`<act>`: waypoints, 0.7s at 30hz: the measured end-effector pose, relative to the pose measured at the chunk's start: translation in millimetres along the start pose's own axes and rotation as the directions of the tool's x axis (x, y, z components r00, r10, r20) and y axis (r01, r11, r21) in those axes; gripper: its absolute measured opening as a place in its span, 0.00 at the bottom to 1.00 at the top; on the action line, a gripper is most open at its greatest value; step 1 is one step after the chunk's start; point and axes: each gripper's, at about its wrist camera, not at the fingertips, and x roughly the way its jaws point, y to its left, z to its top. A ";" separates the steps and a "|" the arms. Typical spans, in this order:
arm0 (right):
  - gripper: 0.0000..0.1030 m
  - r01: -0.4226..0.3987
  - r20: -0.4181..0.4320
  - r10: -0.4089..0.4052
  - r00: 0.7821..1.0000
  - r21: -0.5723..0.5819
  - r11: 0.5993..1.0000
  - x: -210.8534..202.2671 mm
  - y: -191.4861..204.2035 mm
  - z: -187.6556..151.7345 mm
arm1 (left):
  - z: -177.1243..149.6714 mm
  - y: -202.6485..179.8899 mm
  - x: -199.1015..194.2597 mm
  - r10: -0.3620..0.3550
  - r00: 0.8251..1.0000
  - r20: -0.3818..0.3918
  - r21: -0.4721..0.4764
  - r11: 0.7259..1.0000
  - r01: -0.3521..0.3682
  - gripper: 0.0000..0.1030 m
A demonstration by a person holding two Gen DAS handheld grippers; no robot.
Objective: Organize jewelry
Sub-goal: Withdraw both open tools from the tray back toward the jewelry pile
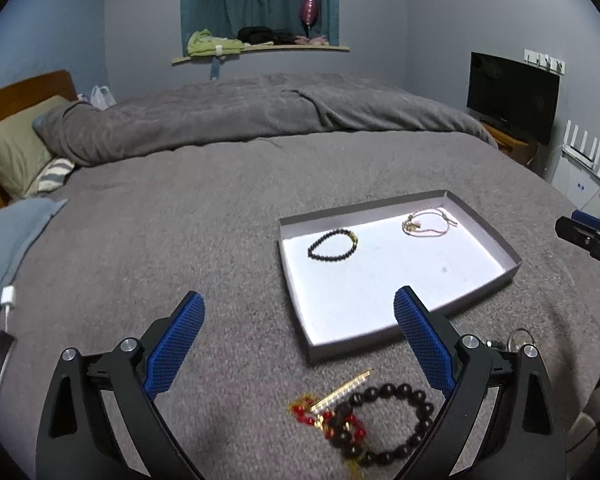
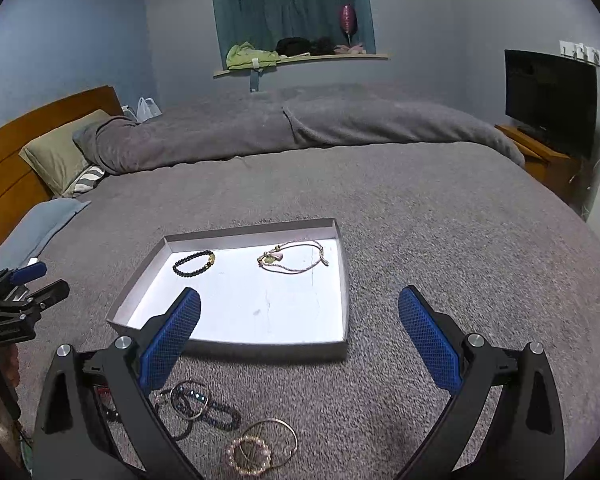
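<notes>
Hovering wide open, left gripper [image 1: 298,320] sits above the dark bead bracelet [image 1: 384,420] at 6 o'clock, short of the tray [image 1: 512,270]. Descend straight; pinch beads only, avoiding the tangled red strand [image 1: 312,414]. Right gripper [image 2: 300,312] also wide, empty.

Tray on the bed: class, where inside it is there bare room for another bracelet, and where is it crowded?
The tray floor is bare across its near half, below the black bead bracelet and the pink cord bracelet, which share the far strip. Crowded: the blanket in front of the tray, where loose bangles lie.
</notes>
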 end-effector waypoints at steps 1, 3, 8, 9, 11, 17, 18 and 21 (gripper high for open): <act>0.95 0.003 -0.002 -0.003 1.000 0.001 1.000 -2.8 -1.2 -3.1 | -3.0 -0.1 -2.5 0.000 1.000 -0.004 -0.001 1.000 0.000 0.92; 0.95 0.006 -0.005 -0.006 1.000 0.003 1.000 -5.6 -0.6 -8.1 | -9.5 -0.2 -7.1 0.008 1.000 -0.007 0.003 1.000 -0.008 0.92; 0.95 0.007 -0.028 -0.006 1.000 0.013 1.000 -14.1 -7.1 -28.6 | -31.9 -1.6 -15.2 0.020 0.999 -0.027 0.012 1.000 -0.020 0.92; 0.95 0.007 -0.036 -0.007 0.999 0.013 1.000 -14.5 -8.4 -33.5 | -34.6 -1.8 -15.5 0.021 0.999 -0.031 0.012 1.000 -0.021 0.92; 0.95 0.010 -0.054 -0.009 0.999 0.010 1.000 -14.3 -9.6 -42.4 | -44.7 -2.5 -16.2 0.017 0.999 -0.049 0.015 1.000 -0.016 0.92; 0.95 0.006 -0.098 -0.005 0.995 0.006 1.000 -13.5 -10.4 -64.4 | -65.4 -6.6 -20.5 0.012 0.997 -0.073 0.026 1.000 -0.010 0.92; 0.95 0.005 -0.102 -0.004 0.995 0.004 1.000 -13.4 -9.3 -66.5 | -67.7 -7.4 -21.3 0.009 0.997 -0.076 0.027 1.000 -0.007 0.92; 0.95 0.002 -0.121 -0.003 0.993 -0.006 1.000 -13.5 -7.1 -76.9 | -76.0 -12.9 -22.6 -0.010 0.996 -0.087 0.033 0.999 0.012 0.92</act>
